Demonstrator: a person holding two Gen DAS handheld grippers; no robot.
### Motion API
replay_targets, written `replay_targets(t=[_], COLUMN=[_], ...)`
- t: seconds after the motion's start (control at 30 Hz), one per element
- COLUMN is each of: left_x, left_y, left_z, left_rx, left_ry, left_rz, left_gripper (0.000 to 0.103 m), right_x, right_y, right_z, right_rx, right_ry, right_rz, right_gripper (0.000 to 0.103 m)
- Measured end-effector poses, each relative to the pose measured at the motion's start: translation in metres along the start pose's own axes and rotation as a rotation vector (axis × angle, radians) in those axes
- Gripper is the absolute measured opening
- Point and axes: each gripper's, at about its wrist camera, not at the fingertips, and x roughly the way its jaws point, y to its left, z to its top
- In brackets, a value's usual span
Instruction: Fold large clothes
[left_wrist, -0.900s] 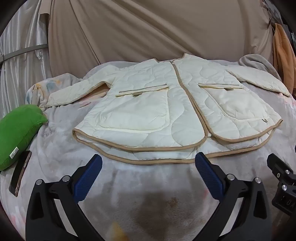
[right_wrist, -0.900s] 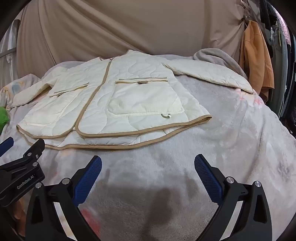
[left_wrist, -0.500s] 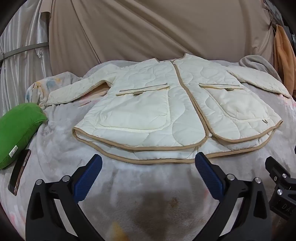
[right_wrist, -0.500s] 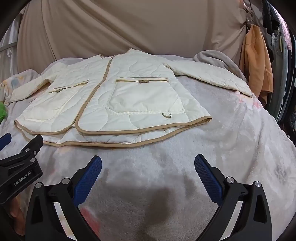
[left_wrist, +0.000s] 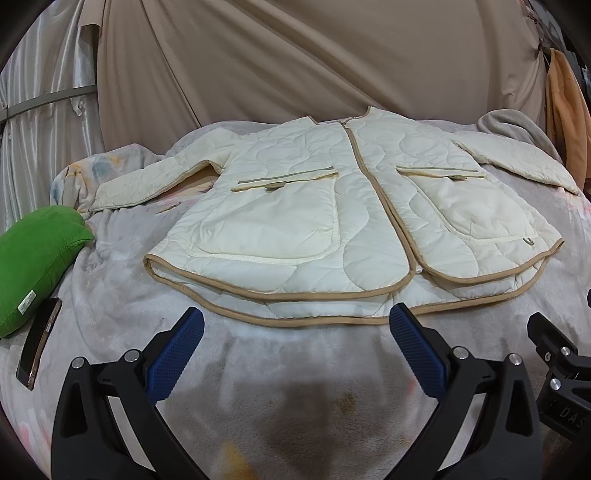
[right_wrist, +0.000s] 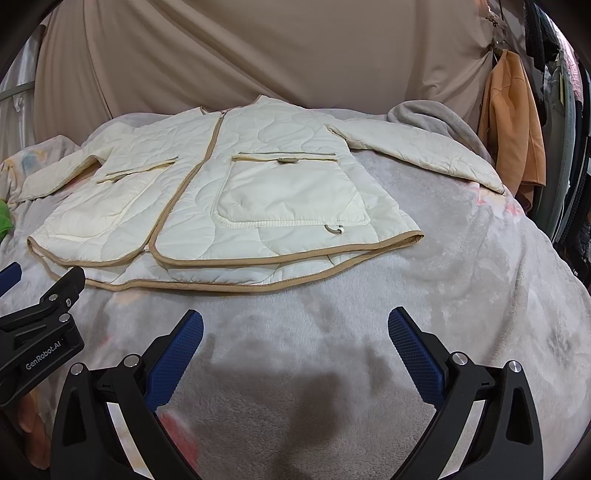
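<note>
A cream quilted jacket (left_wrist: 332, 221) with tan trim lies flat and face up on the grey blanket (left_wrist: 295, 369), zipped, both sleeves spread out to the sides. In the right wrist view the jacket (right_wrist: 229, 199) fills the middle. My left gripper (left_wrist: 295, 328) hovers open just short of the hem's middle, nothing between its blue pads. My right gripper (right_wrist: 295, 332) is also open and empty, a little before the hem's right half. Each gripper's black body shows at the edge of the other's view.
A green pillow (left_wrist: 33, 258) and a phone (left_wrist: 38, 347) lie at the bed's left edge. A grey blanket heap (right_wrist: 436, 122) sits behind the right sleeve. Orange clothing (right_wrist: 513, 122) hangs at the right. A beige curtain (left_wrist: 295, 55) backs the bed.
Both views have crept slightly forward towards the jacket's hem. The jacket lies as before and both grippers stay open.
</note>
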Motion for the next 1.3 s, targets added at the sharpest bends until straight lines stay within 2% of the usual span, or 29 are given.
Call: replay_targets(t=[1.3], left_x=[-0.0004], left_y=[0.0015], left_z=[0.0002], left_rx=[0.007], left_ry=[-0.003], left_rz=[0.005], left_gripper=[0.098], right_x=[0.0021], right_y=[0.0041], right_z=[-0.0012], right_rx=[-0.008], right_ry=[0.010], right_rz=[0.005], right_gripper=[0.098])
